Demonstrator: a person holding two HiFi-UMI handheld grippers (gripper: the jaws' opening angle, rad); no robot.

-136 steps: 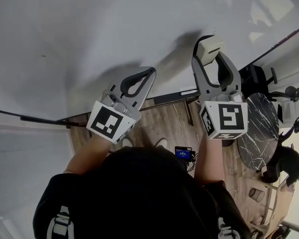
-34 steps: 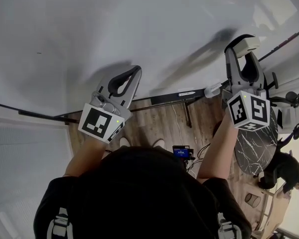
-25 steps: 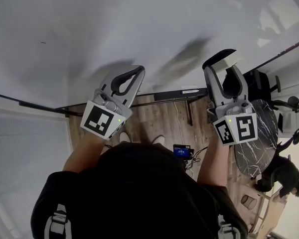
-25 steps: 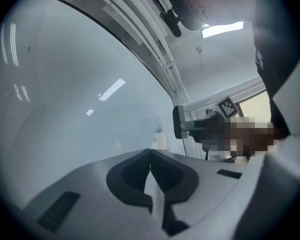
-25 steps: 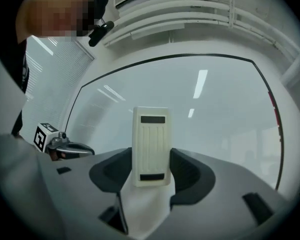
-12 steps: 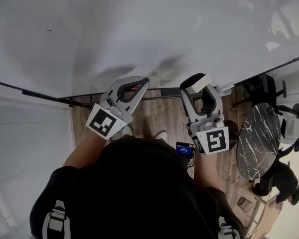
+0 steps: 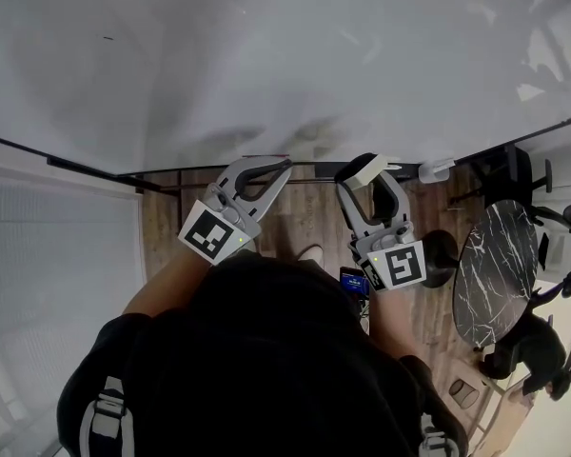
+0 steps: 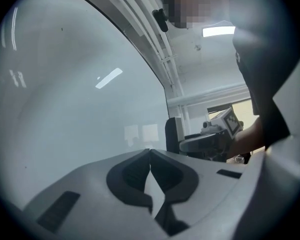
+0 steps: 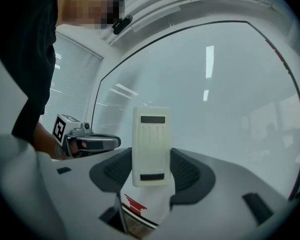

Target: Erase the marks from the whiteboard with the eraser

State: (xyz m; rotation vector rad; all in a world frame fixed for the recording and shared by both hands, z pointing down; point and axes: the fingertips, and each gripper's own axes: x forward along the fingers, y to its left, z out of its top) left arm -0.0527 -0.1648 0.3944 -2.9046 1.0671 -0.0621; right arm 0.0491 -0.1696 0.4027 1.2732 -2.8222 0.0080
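Over the last seconds the right gripper [image 7: 365, 181] had swung down from the upper right of the whiteboard [image 7: 266, 55] to its bottom edge, and the left gripper [image 7: 278, 167] had sunk with it. The right gripper's jaws were clamped on the narrow sides of the cream eraser [image 9: 151, 146], which stood up out of them. That grip left a broad face free, probably so it could be laid flat on the board. In the head view the eraser [image 7: 364, 168] sat just at the board's lower frame, apparently drawn off the surface. The left gripper [image 8: 150, 160] had its jaws pressed together on nothing, held aside as a spare hand. The board looked almost clean; a small dark speck [image 7: 108, 37] remained at upper left, so one more pass may have been needed.
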